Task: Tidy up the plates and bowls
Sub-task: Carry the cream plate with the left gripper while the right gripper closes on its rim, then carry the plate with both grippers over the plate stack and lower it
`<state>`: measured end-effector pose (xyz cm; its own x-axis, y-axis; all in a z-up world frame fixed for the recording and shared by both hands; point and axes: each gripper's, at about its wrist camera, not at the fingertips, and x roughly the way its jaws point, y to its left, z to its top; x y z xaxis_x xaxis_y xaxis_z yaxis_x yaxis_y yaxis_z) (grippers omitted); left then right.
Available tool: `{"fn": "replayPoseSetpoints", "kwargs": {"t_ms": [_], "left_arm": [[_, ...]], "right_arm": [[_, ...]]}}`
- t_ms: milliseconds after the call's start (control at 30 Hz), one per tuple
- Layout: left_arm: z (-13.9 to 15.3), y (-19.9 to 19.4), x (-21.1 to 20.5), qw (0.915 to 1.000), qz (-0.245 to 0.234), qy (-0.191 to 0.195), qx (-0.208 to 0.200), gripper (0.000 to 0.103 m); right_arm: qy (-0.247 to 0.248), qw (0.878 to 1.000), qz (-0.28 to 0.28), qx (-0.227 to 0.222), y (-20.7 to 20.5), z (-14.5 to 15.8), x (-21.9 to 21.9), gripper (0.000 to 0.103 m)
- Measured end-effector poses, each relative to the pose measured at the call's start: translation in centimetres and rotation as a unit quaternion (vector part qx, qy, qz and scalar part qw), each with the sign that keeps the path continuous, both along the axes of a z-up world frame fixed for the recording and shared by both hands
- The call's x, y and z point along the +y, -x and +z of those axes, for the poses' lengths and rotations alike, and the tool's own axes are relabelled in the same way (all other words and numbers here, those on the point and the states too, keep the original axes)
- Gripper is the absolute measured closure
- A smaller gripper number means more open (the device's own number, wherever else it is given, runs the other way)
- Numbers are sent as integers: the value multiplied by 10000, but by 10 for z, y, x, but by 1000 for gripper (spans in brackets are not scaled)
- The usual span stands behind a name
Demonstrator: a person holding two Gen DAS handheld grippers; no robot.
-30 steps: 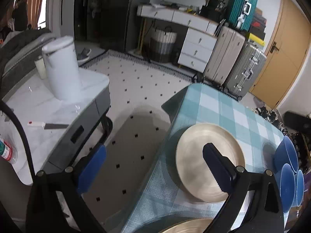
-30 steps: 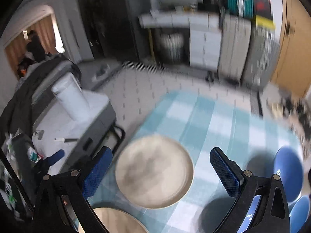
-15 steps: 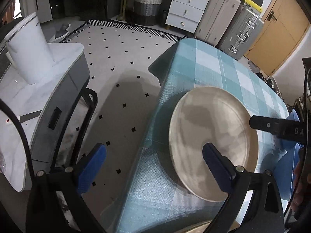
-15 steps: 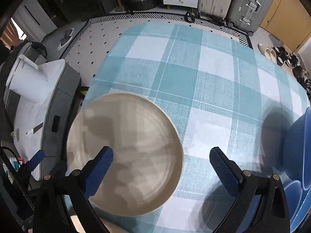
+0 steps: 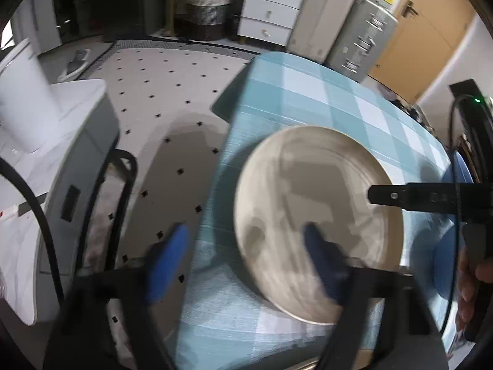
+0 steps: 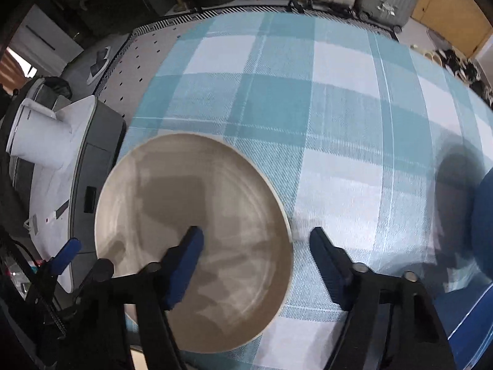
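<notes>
Beige plate (image 6: pixel 191 215) rim between closing right gripper (image 6: pixel 255 246), left gripper (image 5: pixel 243 246) blurred, closing

Plate (image 6: pixel 191 215): beige glazed ceramic, glossy, reflections on it. Tablecloth (image 6: pixel 308 108): woven teal-white check cloth, matt, coarse weave. Bowls (image 5: pixel 443 259) far right: glossy blue. Gripper pads (image 6: pixel 185 265): blue, ribbed, matt. Suitcases (image 5: pixel 360 37): hard-shell, ribbed, metal-looking.

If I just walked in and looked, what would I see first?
A big round beige plate sits on the blue-and-white checked tablecloth, near the table's left edge. The left gripper and right gripper straddle opposite sides of its rim, jaws closing. Dark blue bowls wait at the right edge.
</notes>
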<state>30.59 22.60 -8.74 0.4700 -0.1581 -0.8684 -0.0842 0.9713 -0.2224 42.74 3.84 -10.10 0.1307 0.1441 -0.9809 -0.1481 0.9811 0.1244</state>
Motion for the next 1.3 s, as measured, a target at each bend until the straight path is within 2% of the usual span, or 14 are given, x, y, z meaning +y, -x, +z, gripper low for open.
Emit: {"fn": "replayPoseSetpoints", "kwargs": {"t_ms": [33, 67, 200, 267, 300, 333, 433, 600, 667, 733, 800, 967, 1100, 1300], "left_arm": [[-2, -1, -2, 9999, -84, 23, 49, 54], [-4, -2, -3, 9999, -134, 28, 96, 55], [-8, -1, -3, 9999, -126, 53, 103, 56], [-9, -2, 0, 9998, -92, 142, 109, 57], [-9, -3, 1, 9996, -128, 231, 80, 71], [-9, -4, 1, 9994, -172, 278, 84, 78], [-12, -5, 0, 9995, -215, 201, 133, 79], [-13, -5, -2, 9995, -171, 147, 201, 81], [-12, -5, -1, 9996, -125, 134, 228, 83], [-10, -4, -2, 9997, -86, -19, 206, 91], [-10, -3, -4, 9995, -109, -182, 228, 94], [-6, 1, -5, 9995, -91, -264, 162, 94], [-1, 1, -7, 9992, -141, -367, 121, 94], [5, 7, -10, 9990, -138, -405, 88, 94]], "right_arm": [[-28, 10000, -27, 29, 0, -2, 0, 41], [-61, 10000, -42, 40, 0, -3, 0, 41], [-211, 9997, -143, 57, -1, -8, -3, 47], [-223, 9992, -233, 223, 0, -14, -6, 50], [-257, 9989, -257, 302, 1, -17, -6, 58], [-169, 9992, -227, 278, 2, -17, -5, 63], [206, 9997, -69, 126, 4, -18, 1, 77], [223, 9996, -90, -128, 5, -12, -2, 90], [243, 9995, -32, -178, 6, -11, 0, 91], [211, 9996, 34, -209, 7, -11, 0, 91], [184, 9994, 17, -305, 8, -8, 0, 92], [111, 9992, 29, -370, 9, -3, 0, 93], [40, 9997, -23, -245, 11, -5, -3, 94], [16, 9993, -9, -385, 18, 5, -11, 94]]}}
